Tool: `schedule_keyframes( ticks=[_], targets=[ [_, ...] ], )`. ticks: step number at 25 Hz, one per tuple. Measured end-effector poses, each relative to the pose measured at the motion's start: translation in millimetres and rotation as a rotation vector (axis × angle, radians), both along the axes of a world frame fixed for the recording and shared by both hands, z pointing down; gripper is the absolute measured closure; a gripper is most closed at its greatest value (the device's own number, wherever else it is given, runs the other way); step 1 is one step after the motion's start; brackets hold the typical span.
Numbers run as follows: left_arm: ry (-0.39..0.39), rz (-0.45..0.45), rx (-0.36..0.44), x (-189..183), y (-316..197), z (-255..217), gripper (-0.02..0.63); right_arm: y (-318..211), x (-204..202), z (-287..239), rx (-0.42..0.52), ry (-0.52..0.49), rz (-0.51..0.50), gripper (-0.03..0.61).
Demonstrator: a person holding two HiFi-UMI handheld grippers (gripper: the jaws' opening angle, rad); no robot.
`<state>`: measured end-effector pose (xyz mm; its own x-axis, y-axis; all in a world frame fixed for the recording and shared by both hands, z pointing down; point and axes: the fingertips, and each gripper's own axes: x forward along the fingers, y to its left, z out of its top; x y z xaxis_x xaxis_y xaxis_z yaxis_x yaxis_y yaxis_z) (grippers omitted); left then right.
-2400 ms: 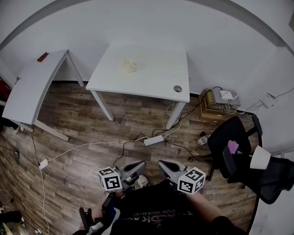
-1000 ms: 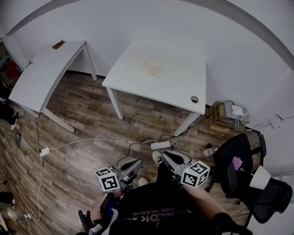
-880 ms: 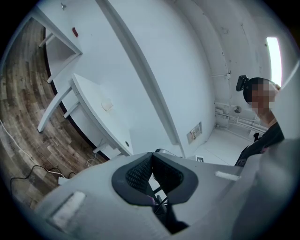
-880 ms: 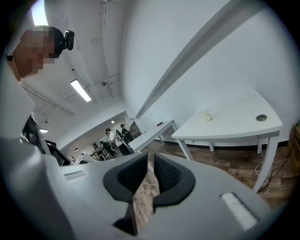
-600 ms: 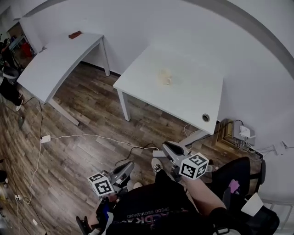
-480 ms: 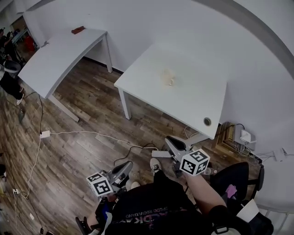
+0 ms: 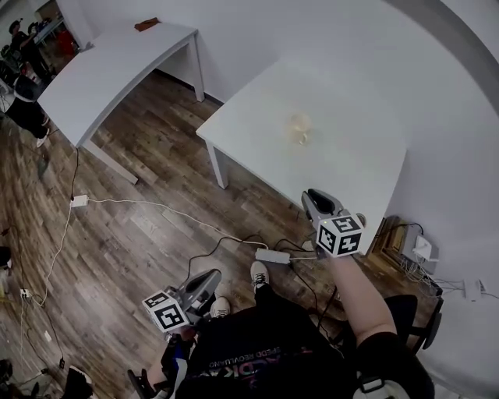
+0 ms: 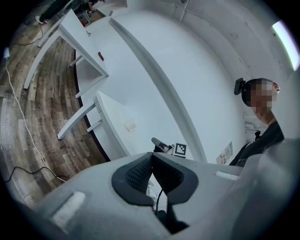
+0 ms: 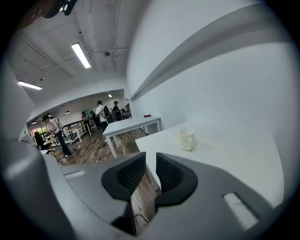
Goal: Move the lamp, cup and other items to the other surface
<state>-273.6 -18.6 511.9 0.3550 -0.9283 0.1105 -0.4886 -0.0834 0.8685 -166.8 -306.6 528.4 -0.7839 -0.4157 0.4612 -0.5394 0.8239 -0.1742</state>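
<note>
left gripper [image 8: 151, 157] low by the person's body, over the wood floor [image 7: 132, 234]; jaws closed tip to tip, nothing in them; power strip [image 7: 274, 255] on the floor, between the person's feet and the table; right gripper [image 9: 150, 159] further out, at the near edge of the white table [image 7: 359, 156]; jaws have just been opening, now a narrow gap apart, empty; cup [image 7: 300, 132] upright mid-table, well apart from both grippers; second table [image 7: 109, 66] beyond on the left, small dark object [image 7: 146, 24] at its far end
</note>
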Motion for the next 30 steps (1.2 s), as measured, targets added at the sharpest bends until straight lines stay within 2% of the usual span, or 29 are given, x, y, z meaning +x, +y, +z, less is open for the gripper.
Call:
schedule_keyframes(
  ticks=[4, 8, 15, 25, 30],
  targets=[
    [-0.010, -0.042, -0.024, 2.2, -3.7, 1.2, 0.615, -63.0, -6.8, 22.8, -0.030, 0.052, 0.032, 0.477],
    [-0.018, -0.122, -0.049, -5.2, 1.6, 4.3, 0.615, -124.8, -23.1, 51.8, -0.047, 0.136, 0.057, 0.474],
    [-0.025, -0.204, -0.093, -5.4, 2.2, 8.7, 0.615, -198.3, -44.1, 89.3, -0.071, 0.266, 0.083, 0.454],
    [-0.027, -0.276, -0.161, -4.9, 5.1, 18.5, 0.615, -225.7, -72.4, 124.5, -0.136, 0.315, 0.031, 0.437],
    [-0.021, -0.279, -0.168, -0.3, -2.5, 22.4, 0.615, -229.1, -77.0, 129.9, -0.140, 0.312, 0.017, 0.462]
  ],
)
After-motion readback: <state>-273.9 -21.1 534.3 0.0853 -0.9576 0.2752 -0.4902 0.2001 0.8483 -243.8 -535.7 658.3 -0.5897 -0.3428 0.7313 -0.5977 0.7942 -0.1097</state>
